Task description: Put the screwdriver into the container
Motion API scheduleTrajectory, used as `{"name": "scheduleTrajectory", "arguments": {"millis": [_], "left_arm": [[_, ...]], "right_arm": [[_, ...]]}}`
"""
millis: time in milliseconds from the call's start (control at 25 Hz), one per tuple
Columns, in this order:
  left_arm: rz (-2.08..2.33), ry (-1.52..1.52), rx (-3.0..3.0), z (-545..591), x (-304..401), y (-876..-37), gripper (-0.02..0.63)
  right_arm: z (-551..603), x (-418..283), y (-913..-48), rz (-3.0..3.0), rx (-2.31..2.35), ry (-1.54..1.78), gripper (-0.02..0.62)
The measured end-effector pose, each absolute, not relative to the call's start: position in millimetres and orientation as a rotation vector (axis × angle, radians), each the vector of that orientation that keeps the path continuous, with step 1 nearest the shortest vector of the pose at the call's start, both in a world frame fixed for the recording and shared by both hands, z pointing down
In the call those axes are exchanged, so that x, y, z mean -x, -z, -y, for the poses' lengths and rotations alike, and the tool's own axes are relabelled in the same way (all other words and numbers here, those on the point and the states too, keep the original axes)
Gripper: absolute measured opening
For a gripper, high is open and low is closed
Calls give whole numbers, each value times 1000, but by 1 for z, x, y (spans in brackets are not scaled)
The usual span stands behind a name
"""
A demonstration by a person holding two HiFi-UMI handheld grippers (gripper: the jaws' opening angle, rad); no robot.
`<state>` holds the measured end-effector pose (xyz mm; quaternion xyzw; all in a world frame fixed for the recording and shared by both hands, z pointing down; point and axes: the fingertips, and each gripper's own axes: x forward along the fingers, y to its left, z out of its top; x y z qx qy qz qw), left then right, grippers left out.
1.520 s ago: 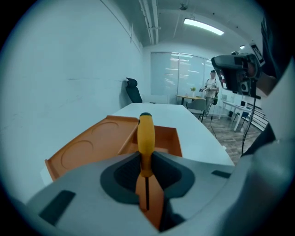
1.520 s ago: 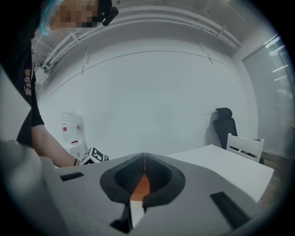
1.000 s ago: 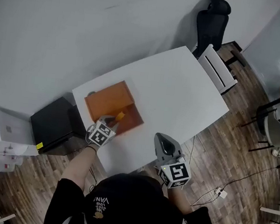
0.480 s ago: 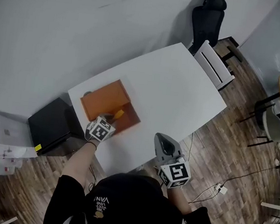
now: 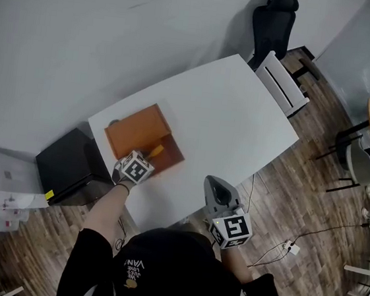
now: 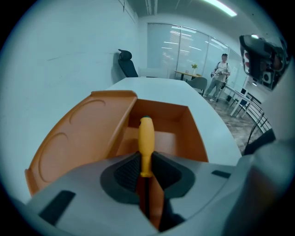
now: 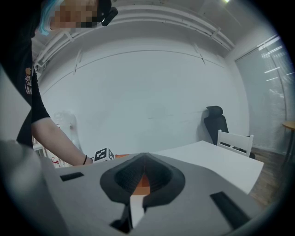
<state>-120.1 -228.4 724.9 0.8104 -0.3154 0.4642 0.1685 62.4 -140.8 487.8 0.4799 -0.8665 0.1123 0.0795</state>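
Your left gripper [image 6: 146, 162] is clamping the screwdriver [image 6: 146, 136] where the yellow handle meets the shaft. The handle is pointing forward and down over the open container [image 6: 196, 133]. Its tip is hanging above the container's floor and, as far as I can tell, is not yet resting on it.

This looks like the placing step. Bring the handle low inside, close to the floor, before parting the jaws, so the tool lies down instead of dropping and bouncing. Aim for the middle of the compartment.

Mind the near wall, which is sitting just under the jaws, and the lid [image 6: 78, 138], which is leaning open on the left. The container is sitting near the left end of the table [image 5: 235, 116], close to its edges, so pull out upward and back toward yourself. Most of the open room is lying to the right.

Your right gripper [image 7: 143, 173] is hovering with its jaws together on nothing, by the table's near edge and well apart from the container.
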Motion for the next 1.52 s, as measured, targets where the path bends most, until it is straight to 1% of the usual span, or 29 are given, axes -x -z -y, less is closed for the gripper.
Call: {"name": "scheduleTrajectory", "arguments": {"millis": [520, 1520], "left_arm": [[829, -1413, -2248, 224, 119, -738, 83], [817, -1410, -2252, 224, 118, -739, 83]], "right_arm": [[141, -61, -491, 2591, -1423, -359, 12], [138, -58, -491, 2594, -1407, -359, 12]]}}
